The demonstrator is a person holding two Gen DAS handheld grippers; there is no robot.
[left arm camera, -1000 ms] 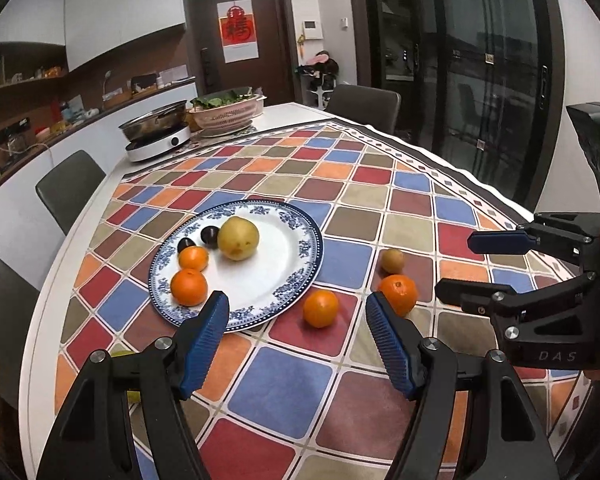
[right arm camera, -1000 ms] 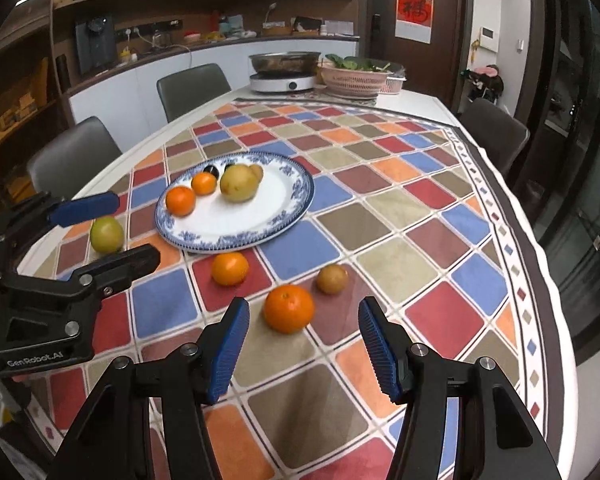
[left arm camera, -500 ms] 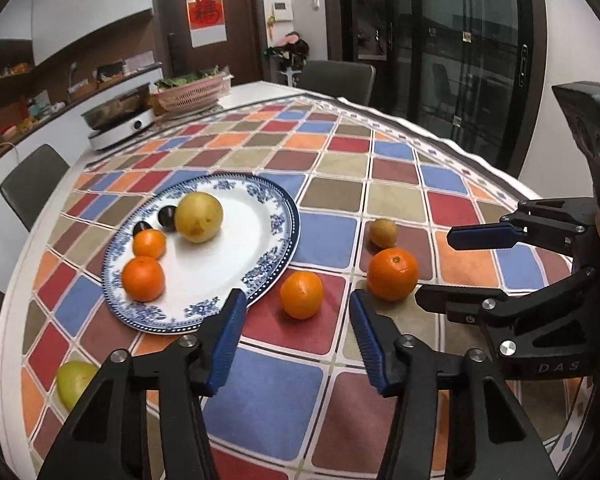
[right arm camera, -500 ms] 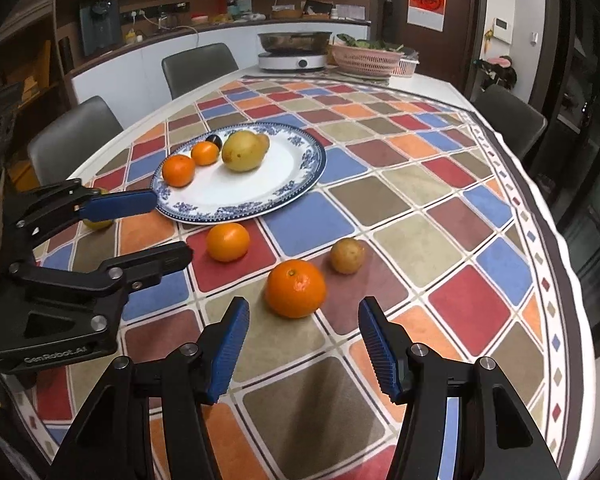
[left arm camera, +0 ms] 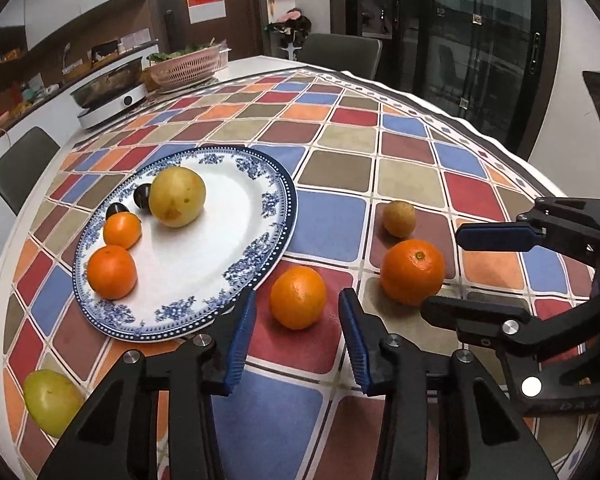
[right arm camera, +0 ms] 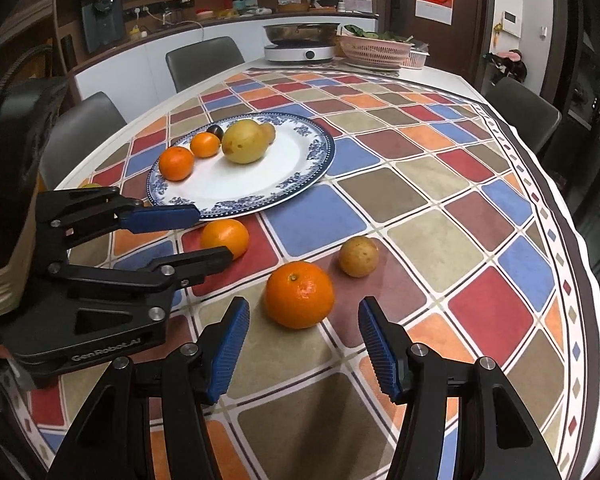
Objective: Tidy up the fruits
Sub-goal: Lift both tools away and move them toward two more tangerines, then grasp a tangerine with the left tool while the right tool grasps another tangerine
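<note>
A blue-and-white plate holds two small oranges, a yellow pear and dark plums. A small orange lies on the cloth just ahead of my open left gripper, between its blue fingertips. A larger orange lies just ahead of my open right gripper. A small brown fruit sits beyond it. A green fruit lies at the table's near left edge.
The round table has a checked cloth. A cooker with a pan and a pink basket stand at the far side. Chairs ring the table. Each gripper shows in the other's view.
Both grippers have moved forward and lower toward the loose oranges. The small orange now sits between the left fingertips. Both stay open.
</note>
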